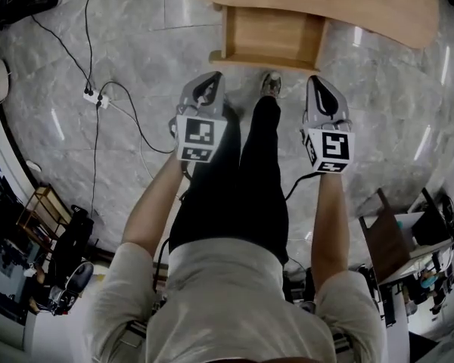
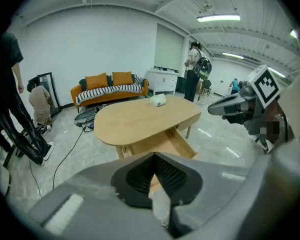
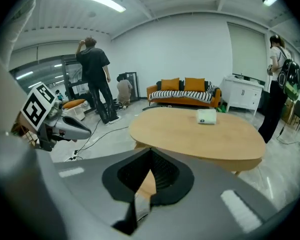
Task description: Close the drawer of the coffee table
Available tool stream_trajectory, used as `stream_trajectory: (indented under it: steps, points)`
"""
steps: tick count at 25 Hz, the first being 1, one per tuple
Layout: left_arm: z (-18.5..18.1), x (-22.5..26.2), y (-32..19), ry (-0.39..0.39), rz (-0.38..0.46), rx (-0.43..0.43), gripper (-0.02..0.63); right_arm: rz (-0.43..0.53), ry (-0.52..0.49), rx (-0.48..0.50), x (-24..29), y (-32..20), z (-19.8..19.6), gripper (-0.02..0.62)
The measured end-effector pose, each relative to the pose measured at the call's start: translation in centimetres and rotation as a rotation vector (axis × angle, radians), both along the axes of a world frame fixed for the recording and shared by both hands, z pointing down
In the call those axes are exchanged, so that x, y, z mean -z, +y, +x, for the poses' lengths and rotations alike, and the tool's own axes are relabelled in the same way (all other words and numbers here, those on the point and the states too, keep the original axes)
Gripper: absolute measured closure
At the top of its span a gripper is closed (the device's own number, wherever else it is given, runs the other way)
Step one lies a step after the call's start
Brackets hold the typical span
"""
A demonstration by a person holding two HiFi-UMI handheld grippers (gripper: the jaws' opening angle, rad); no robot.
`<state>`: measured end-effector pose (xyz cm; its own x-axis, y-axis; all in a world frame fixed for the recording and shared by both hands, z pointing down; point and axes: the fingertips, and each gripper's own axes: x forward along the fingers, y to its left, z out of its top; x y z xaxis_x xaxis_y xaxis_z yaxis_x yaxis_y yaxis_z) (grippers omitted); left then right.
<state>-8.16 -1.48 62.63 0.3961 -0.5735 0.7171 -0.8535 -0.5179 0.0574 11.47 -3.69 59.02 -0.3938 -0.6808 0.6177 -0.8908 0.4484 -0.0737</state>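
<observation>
The drawer (image 1: 272,36) — a shallow box of light wood — stands pulled well out from under the desk (image 1: 340,2), a low piece with a rounded oval top of the same wood, on the grey marbled floor (image 1: 136,44).

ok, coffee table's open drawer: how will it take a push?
The drawer looks like rigid wood and empty, so probably light and stiff. Wide front: an off-centre push may jam it. The coffee table might skid on the glossy floor.

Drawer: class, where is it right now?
Head view, top centre: the open drawer juts from under the coffee table, just beyond the person's shoe.
</observation>
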Motion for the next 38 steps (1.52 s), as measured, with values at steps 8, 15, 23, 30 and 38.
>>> stream_trajectory:
  steps: [8,15,23,30,38]
  points:
    - [-0.1,-9.1,0.7,-0.036,-0.126,-0.004,0.586,-0.142,0.01,0.0,-9.7,2.1,1.5,0.589]
    - [0.0,-13.9,1.3,-0.107,-0.172,-0.073,0.586,-0.227,0.023,-0.024,-15.3,2.0,3.3,0.589]
    - [-0.7,-20.0,2.5,-0.299,-0.224,-0.372,0.586,-0.28,0.257,0.173,-20.7,2.6,5.0,0.589]
    - [-2.0,-22.3,2.1,-0.394,-0.23,-0.408,0.586,-0.309,0.343,0.283,-23.8,3.4,5.9,0.589]
    - [-2.6,-24.9,3.0,-0.478,-0.26,-0.524,0.493,-0.278,0.569,0.362,-26.2,3.0,8.5,0.538]
